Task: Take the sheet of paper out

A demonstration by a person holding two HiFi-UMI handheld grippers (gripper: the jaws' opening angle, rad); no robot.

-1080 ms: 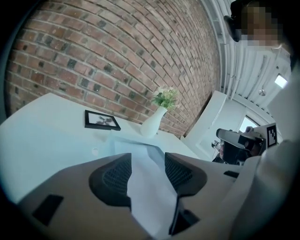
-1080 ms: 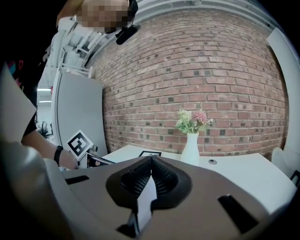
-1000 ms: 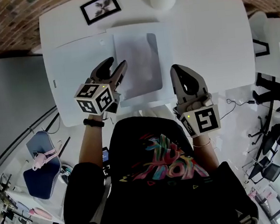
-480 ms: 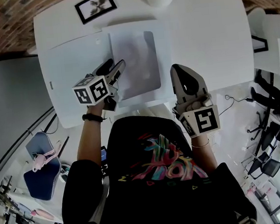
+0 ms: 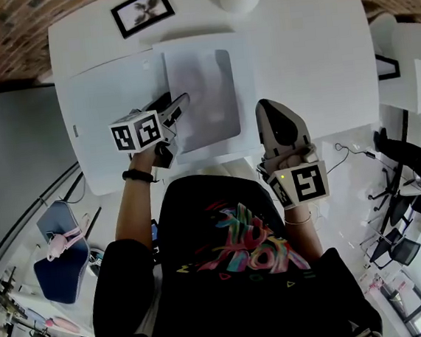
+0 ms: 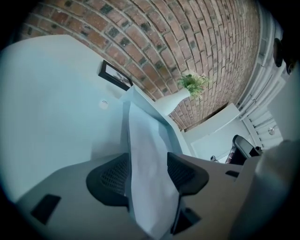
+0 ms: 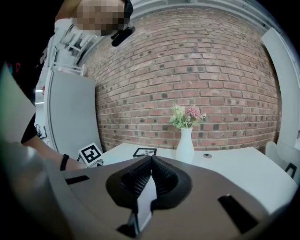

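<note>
Right tongs (image 7: 150, 180): held clamped on a thin white edge (image 7: 146, 201), possibly the cover's. Left tongs (image 6: 150, 176): opening, with the sheet of paper (image 6: 149, 140) caught loosely between them, over the white counter (image 5: 310, 51). Beyond are noted a framed picture (image 5: 141, 10) and a vase (image 7: 185, 145).

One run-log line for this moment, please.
left gripper: jaws opening, sheet of paper between them | right gripper: jaws shut on thin white edge
</note>
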